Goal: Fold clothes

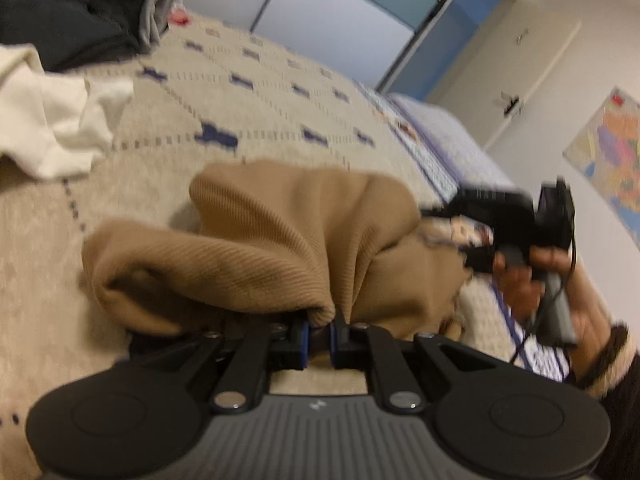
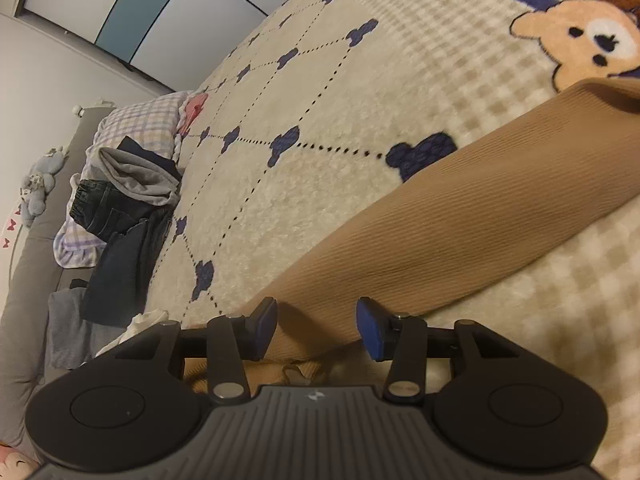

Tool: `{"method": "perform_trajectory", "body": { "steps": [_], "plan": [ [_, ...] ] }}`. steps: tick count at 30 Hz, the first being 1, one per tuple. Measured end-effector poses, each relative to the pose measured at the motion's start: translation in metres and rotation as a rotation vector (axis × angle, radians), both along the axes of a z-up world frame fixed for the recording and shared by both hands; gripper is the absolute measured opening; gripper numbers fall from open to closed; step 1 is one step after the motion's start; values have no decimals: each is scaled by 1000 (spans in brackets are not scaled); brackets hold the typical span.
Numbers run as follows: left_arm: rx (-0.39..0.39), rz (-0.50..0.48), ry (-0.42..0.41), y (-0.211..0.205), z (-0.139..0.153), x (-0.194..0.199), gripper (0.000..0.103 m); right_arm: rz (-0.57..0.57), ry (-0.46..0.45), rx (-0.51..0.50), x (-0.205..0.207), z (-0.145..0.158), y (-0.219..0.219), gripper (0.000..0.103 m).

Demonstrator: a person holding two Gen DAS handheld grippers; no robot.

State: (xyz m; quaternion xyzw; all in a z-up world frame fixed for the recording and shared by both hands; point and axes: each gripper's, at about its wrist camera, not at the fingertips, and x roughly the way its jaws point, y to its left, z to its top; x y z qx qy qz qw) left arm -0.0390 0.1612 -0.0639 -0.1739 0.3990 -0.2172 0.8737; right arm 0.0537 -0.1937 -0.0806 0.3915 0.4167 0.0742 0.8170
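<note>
A tan ribbed knit garment (image 1: pixel 280 240) lies bunched on the cream bed blanket (image 1: pixel 260 92). My left gripper (image 1: pixel 319 326) is shut on a fold of its edge, and the cloth rises in humps just beyond the fingers. In the right wrist view a long flat part of the same tan garment (image 2: pixel 460 240) runs diagonally across the blanket. My right gripper (image 2: pixel 316 326) stands open above its near end, blue pads apart, with cloth below and between them. The right gripper (image 1: pixel 520 216) also shows at the right of the left wrist view, held by a hand (image 1: pixel 532 280).
A white garment (image 1: pixel 52 120) and dark clothes (image 1: pixel 68 28) lie at the left of the bed. A pile of grey and dark clothes (image 2: pixel 128 208) sits by a checked pillow (image 2: pixel 140 120). The blanket carries a bear picture (image 2: pixel 580 48). A wardrobe (image 1: pixel 320 0) and a wall map (image 1: pixel 612 152) stand beyond.
</note>
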Motion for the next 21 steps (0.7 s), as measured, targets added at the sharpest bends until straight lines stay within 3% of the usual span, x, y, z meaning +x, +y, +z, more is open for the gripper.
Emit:
{"method": "perform_trajectory", "body": {
  "steps": [5, 11, 13, 15, 17, 21],
  "plan": [
    [55, -55, 79, -9, -18, 1, 9, 7, 15, 130, 7, -8, 9, 56],
    [86, -79, 81, -14, -20, 0, 9, 45, 13, 66, 11, -9, 33, 57],
    [90, -78, 78, -14, -19, 0, 9, 51, -12, 24, 11, -8, 39, 46],
    [94, -75, 74, -14, -17, 1, 9, 48, -45, 19, 9, -6, 41, 17],
    [97, -73, 70, -15, -15, 1, 9, 32, -78, 23, 8, -2, 39, 9],
    [105, -68, 61, -15, -12, 3, 9, -5, -140, 49, 2, 10, 27, 8]
  ]
}}
